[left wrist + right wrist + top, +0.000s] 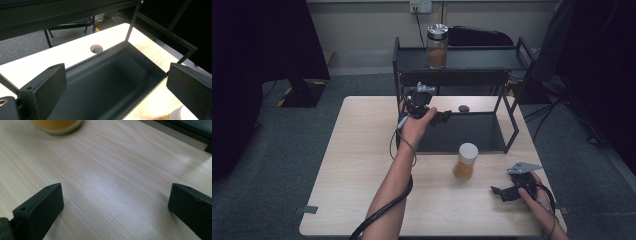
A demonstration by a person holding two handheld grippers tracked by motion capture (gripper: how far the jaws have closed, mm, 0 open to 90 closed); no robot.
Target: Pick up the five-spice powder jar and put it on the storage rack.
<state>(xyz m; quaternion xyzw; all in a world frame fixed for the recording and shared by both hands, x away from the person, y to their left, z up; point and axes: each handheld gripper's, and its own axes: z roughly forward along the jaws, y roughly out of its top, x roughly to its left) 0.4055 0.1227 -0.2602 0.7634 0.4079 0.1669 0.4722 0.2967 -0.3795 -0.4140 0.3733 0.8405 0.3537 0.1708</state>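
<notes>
A jar with a white lid and orange contents stands on the wooden table, in front of a black two-tier rack. A second jar with a silver lid stands on the rack's top shelf. My left gripper hovers at the left end of the rack's lower tray. In the left gripper view the gripper is open over the bare tray. My right gripper rests low at the table's front right, open and empty, with the jar's base farther ahead.
A round cable hole sits in the table behind the rack. The white lid shows at the lower right of the left gripper view. Black rack posts frame the tray. Dark stands and cables lie on the floor around the table.
</notes>
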